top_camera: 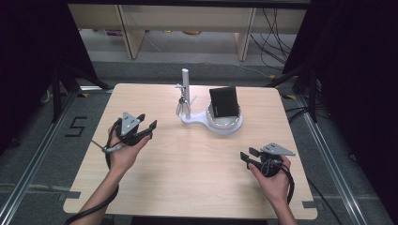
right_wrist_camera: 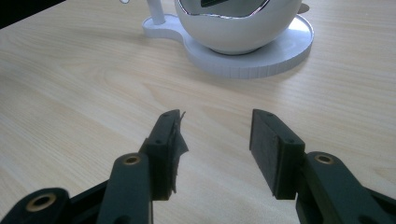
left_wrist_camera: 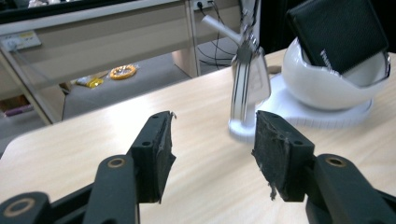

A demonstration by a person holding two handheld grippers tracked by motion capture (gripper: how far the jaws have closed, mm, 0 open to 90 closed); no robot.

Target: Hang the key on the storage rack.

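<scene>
A white stand (top_camera: 202, 120) sits at the back middle of the wooden table (top_camera: 187, 168). Its round bowl (left_wrist_camera: 317, 86) holds a black wallet (top_camera: 224, 102) standing on edge. A bunch of keys (top_camera: 183, 105) hangs from the stand's upright post (top_camera: 186, 79). My left gripper (top_camera: 149, 126) hovers at the table's left, open with nothing between its jaws, pointing toward the keys (left_wrist_camera: 247, 84) and the wallet (left_wrist_camera: 338, 32). My right gripper (top_camera: 246, 154) rests near the front right, open with nothing between its jaws, facing the bowl (right_wrist_camera: 238, 28) across bare wood.
Wooden shelving (top_camera: 187, 23) stands behind the table, with cables on the floor to its right. Dark curtains hang on both sides. A yellow item (left_wrist_camera: 123, 71) lies on the floor beyond the table's far edge.
</scene>
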